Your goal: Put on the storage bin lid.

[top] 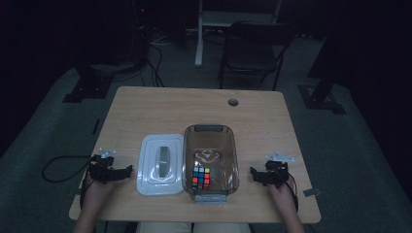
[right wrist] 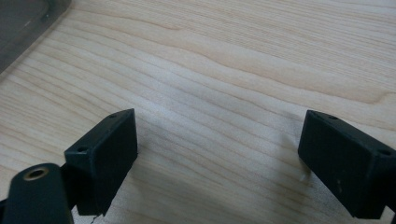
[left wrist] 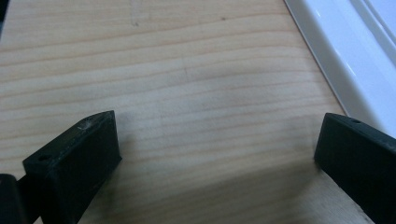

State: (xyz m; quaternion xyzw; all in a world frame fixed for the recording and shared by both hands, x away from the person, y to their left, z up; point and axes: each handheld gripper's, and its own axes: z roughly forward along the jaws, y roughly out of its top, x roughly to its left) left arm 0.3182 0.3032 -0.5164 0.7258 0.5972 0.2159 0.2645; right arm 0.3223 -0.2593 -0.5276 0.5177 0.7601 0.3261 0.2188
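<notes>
The left tool (top: 124,171) is held low over the bench (top: 145,107) near its left edge, with its jaws spread wide and nothing between them. The right tool (top: 253,173) is held the same way near the right edge, jaws likewise parted and empty. Both are pointed inward across the bench.

Just beside the left tool, toward the middle, a white lid (top: 160,165) is laid flat on the bench. Touching or nearly touching the lid's right side, a clear brown box (top: 210,133) is set with its long side running from the near edge toward the far edge. A colour cube (top: 200,179) is seen inside the box, at its near end. The box and cube are thus placed between the two tools, somewhat closer to the right tool, though a strip of bare wood is left between them.

In the left gripper view, the lid's white rim (left wrist: 345,60) is shown at the upper right, just past the right jaw, with bare wood grain between the jaws. In the right gripper view, a corner of the brown box (right wrist: 23,23) is caught at the upper left, well apart from the jaws. The cube is made out in the high view.
</notes>
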